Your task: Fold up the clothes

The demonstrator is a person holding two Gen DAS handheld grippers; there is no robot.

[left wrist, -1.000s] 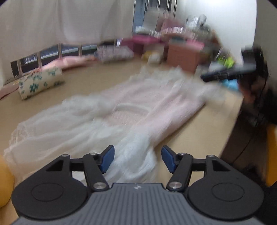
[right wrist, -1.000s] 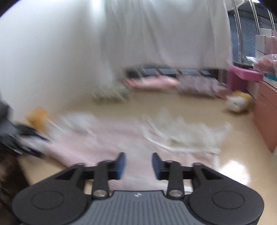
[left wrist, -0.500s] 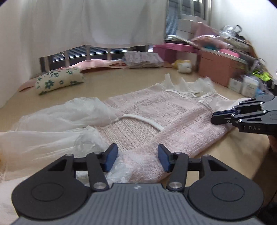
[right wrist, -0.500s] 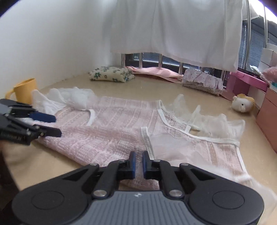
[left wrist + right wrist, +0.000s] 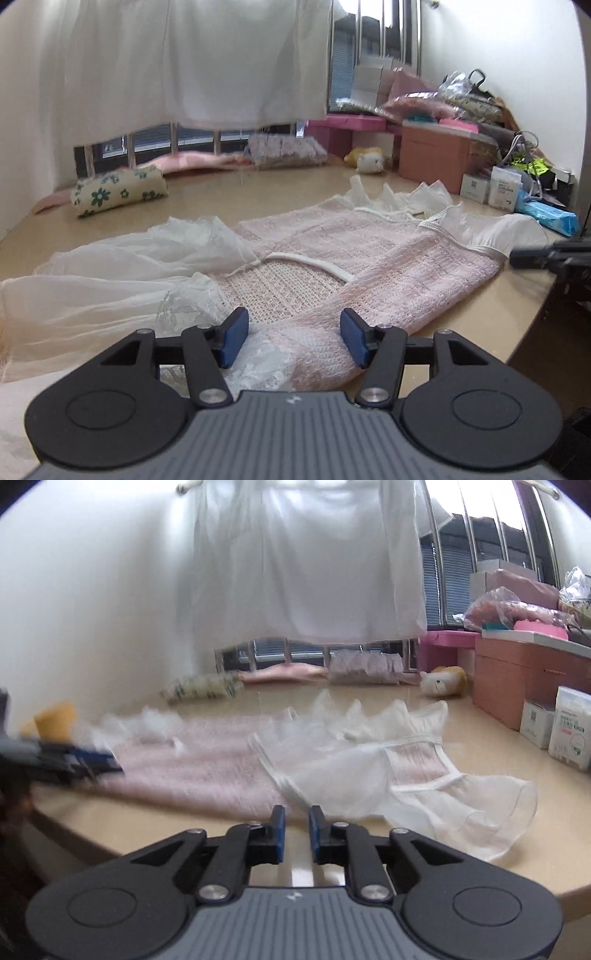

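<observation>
I am at the opening step of the fold: the pink dress lies spread flat across the counter, not yet folded, and I am bringing both tools to its near edge. My left hand-held gripper, at the bottom centre of the left wrist view, stands open with the pads apart either side of the pink knit and lace hem, not pressing on it; its jaws have just been opening a little. My right hand-held gripper, bottom centre of the right wrist view, has its jaws nearly together with only a narrow gap, nothing between them, poised just short of the sheer white sleeve; they have just been opening slightly after closing. In my judgement the next move calls for widening the right jaws, pinching cloth on both sides, then lifting evenly so the thin fabric does not drag or bunch. The counter is a glossy beige top with a rounded near edge. Toward the upper half of the frames hangs a white curtain over a window, with a floral cushion at centre left, a plush toy and a brown box at right.
</observation>
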